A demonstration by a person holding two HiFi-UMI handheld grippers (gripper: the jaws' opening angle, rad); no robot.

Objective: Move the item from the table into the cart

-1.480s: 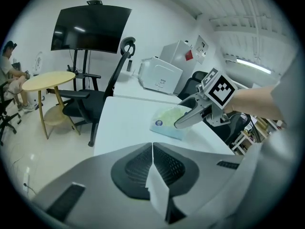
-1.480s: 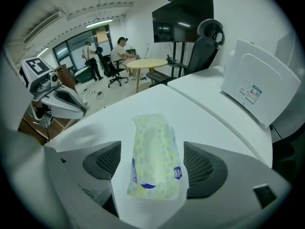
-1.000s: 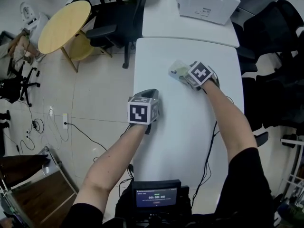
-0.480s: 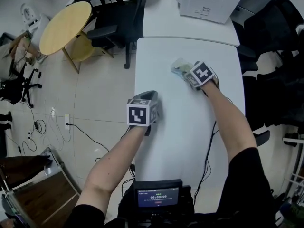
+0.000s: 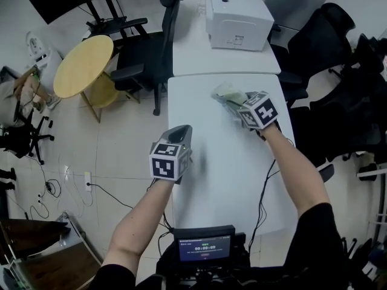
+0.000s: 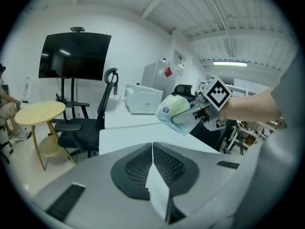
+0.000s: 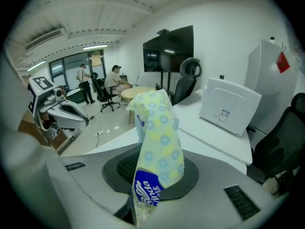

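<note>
A soft yellow, blue-dotted tissue pack [image 7: 159, 142] is clamped in the right gripper [image 7: 143, 197]; the left gripper [image 6: 152, 146] is closed, empty.

Your short sleeves [image 5: 317, 246] are black. Your left gripper [image 5: 181, 133] and right gripper [image 5: 233, 103] are pale grey shells with dark ribbed pads [image 6: 136, 168], each topped by a white cube [image 5: 170, 160] bearing black square markers. A thin black cable [image 5: 264, 186] runs under your right forearm. A small dark screen [image 5: 204, 249] sits at your chest.
</note>
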